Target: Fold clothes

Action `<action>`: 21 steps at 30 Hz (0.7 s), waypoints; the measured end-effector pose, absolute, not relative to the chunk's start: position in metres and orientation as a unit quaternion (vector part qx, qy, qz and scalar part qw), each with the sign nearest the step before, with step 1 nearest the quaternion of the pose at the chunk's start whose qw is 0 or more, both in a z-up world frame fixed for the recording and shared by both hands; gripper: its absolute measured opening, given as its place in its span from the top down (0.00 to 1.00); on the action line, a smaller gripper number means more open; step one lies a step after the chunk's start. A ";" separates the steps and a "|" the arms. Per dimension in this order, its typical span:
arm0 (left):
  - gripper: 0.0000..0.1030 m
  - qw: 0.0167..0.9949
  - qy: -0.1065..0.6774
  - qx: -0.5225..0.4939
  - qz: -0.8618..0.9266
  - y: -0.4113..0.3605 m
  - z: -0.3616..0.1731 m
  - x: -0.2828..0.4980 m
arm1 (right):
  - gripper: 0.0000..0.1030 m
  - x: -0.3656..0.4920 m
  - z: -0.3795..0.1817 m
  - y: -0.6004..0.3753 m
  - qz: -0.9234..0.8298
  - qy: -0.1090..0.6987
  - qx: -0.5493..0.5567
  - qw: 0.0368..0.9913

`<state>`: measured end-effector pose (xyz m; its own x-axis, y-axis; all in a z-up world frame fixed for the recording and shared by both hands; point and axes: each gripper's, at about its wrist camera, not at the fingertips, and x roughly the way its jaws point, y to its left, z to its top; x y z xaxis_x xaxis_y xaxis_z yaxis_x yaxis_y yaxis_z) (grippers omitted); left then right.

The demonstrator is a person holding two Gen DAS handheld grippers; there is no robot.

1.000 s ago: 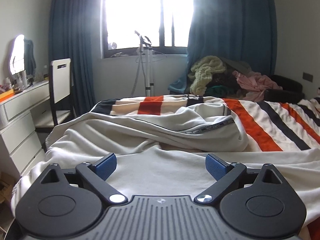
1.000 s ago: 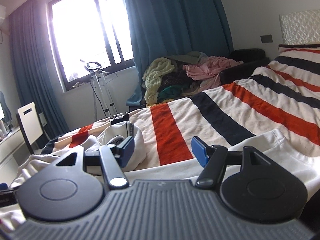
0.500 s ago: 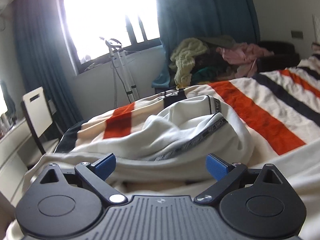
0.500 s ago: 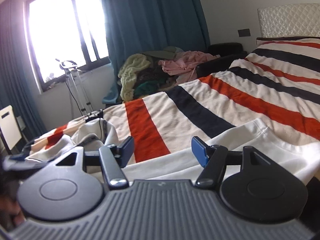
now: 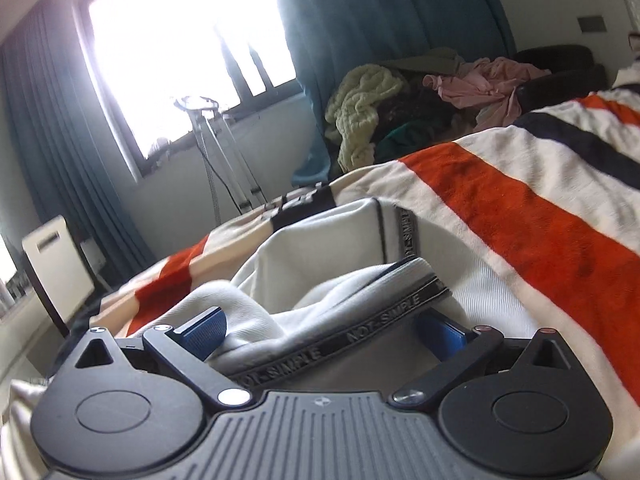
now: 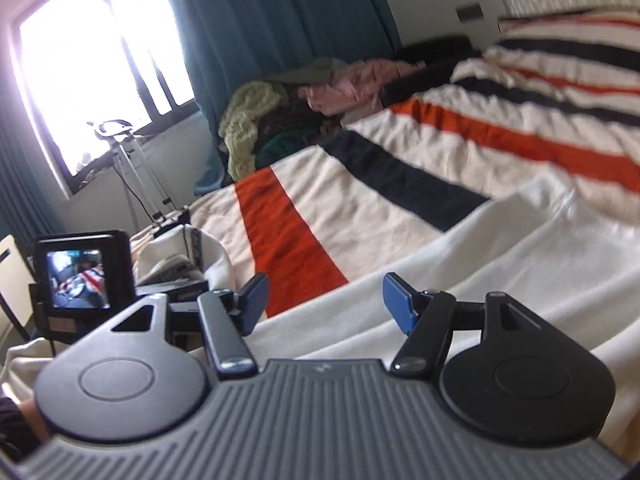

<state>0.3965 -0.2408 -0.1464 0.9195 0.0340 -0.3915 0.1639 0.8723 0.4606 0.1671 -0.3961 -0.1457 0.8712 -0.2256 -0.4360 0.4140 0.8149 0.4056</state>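
A cream garment [image 5: 320, 256] with a black "NOT-SIMPLE" band [image 5: 360, 332] lies bunched on the striped blanket [image 5: 520, 220]. My left gripper [image 5: 322, 334] is low against the bunch with its jaws wide. The band and a fold of cloth sit between the blue pads [image 5: 204, 330], which do not press on them. In the right wrist view the same cream garment [image 6: 460, 280] spreads flat over the bed. My right gripper [image 6: 324, 304] hovers just above it, open, with nothing gripped. The left-hand device's small screen [image 6: 78, 276] shows at the left.
A pile of clothes [image 5: 400, 96] lies past the bed's far side, below dark blue curtains [image 5: 360, 20]. A metal stand [image 5: 216, 152] is under the bright window. A white chair [image 5: 52, 256] stands at the left. A sleeve [image 6: 16, 428] shows at the lower left.
My left gripper has swung across and down into the bunched garment, so the lettered band now lies between its jaws. My right gripper has sunk a little and tilted; the left-hand device has come into its view.
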 end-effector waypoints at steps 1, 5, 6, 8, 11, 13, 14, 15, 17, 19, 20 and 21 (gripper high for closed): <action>0.00 0.946 0.196 0.258 -0.029 -0.247 -0.150 0.402 | 0.36 0.170 -0.149 -0.398 -0.172 0.189 0.257 0.932; 0.09 0.939 0.206 0.275 -0.026 -0.266 -0.156 0.423 | 0.36 0.178 -0.159 -0.398 -0.175 0.197 0.259 0.929; 0.17 0.937 0.208 0.278 -0.034 -0.268 -0.156 0.425 | 0.36 0.179 -0.160 -0.398 -0.175 0.199 0.259 0.929; 0.50 0.933 0.220 0.280 -0.050 -0.275 -0.152 0.429 | 0.36 0.181 -0.162 -0.398 -0.176 0.203 0.258 0.928; 0.76 0.934 0.232 0.265 -0.058 -0.273 -0.134 0.421 | 0.36 0.179 -0.162 -0.398 -0.180 0.200 0.256 0.929; 0.81 0.937 0.237 0.249 -0.064 -0.267 -0.118 0.413 | 0.36 0.178 -0.161 -0.399 -0.184 0.197 0.252 0.929; 0.83 0.938 0.239 0.241 -0.067 -0.264 -0.110 0.409 | 0.36 0.177 -0.160 -0.399 -0.186 0.197 0.252 0.929; 0.84 0.940 0.241 0.232 -0.070 -0.260 -0.102 0.405 | 0.36 0.176 -0.160 -0.400 -0.187 0.196 0.252 0.929; 0.84 0.947 0.230 0.208 -0.086 -0.243 -0.076 0.384 | 0.36 0.174 -0.158 -0.401 -0.191 0.193 0.251 0.929; 0.85 0.954 0.209 0.186 -0.105 -0.223 -0.047 0.362 | 0.36 0.170 -0.155 -0.401 -0.194 0.189 0.251 0.929; 0.85 0.957 0.197 0.180 -0.111 -0.213 -0.029 0.349 | 0.36 0.168 -0.154 -0.402 -0.196 0.186 0.251 0.929; 0.85 0.962 0.182 0.171 -0.109 -0.202 -0.013 0.340 | 0.36 0.166 -0.152 -0.402 -0.195 0.186 0.253 0.929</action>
<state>0.3402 -0.2021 -0.0126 0.9101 -0.1474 -0.3874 0.2716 0.9181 0.2886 0.1658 -0.4016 -0.1515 0.8549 -0.2686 -0.4439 0.4567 0.7956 0.3981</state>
